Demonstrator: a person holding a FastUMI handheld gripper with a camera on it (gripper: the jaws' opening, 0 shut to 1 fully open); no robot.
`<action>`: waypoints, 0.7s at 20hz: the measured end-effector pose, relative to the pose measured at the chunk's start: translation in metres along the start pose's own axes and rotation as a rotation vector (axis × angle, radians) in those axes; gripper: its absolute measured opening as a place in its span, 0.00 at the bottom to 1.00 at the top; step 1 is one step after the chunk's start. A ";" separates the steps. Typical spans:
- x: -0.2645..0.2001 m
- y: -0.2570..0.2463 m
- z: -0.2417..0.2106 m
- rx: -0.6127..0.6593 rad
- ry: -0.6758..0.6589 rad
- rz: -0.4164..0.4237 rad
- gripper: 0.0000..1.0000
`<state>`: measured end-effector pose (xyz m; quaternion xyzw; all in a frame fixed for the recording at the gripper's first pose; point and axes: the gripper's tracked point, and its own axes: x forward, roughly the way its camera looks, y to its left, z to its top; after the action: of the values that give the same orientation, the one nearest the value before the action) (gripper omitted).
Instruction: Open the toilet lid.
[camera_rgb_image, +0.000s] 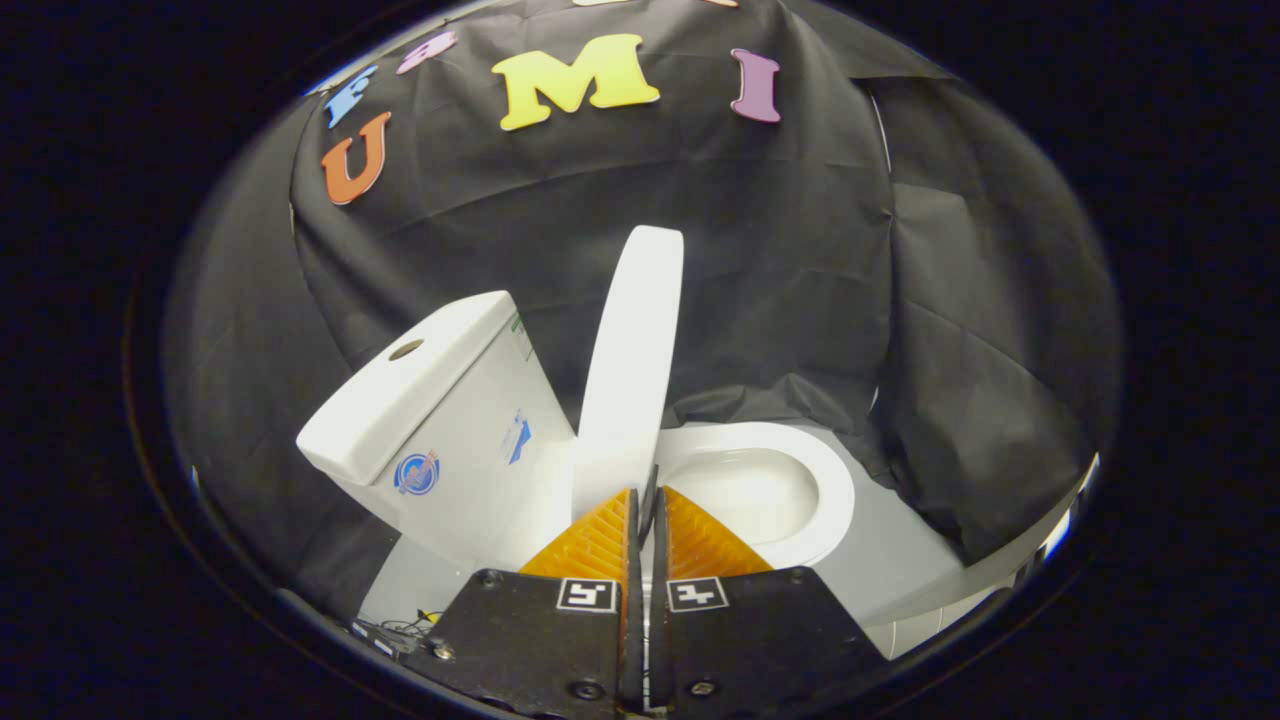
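Toilet lid (630, 370) stands raised, its edge pinched in the gripper (645, 500).

The hand-held gripper (646, 505) presented two ribbed, wedge-shaped fingers (592, 545) tapering forward, drawn nearly together with a thin gap between them. Each sat on a dark, flat mounting plate (530, 630) bearing one square black-and-white marker (586, 595). Round screws (587, 690) fastened the plates at their corners.

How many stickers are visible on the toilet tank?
3 on the tank: a round sticker low on its side, a small blue one nearer the raised lid, and a label at the top edge. Other faces are hidden. The gripper pinches the lid's edge.
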<state>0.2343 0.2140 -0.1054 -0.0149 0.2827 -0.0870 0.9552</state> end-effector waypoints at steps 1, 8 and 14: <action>-0.001 0.004 0.000 -0.013 -0.002 0.001 0.05; -0.004 0.023 0.003 -0.044 -0.009 0.008 0.05; -0.006 0.043 0.003 -0.092 -0.026 0.020 0.05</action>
<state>0.2378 0.2574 -0.1033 -0.0569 0.2739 -0.0642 0.9579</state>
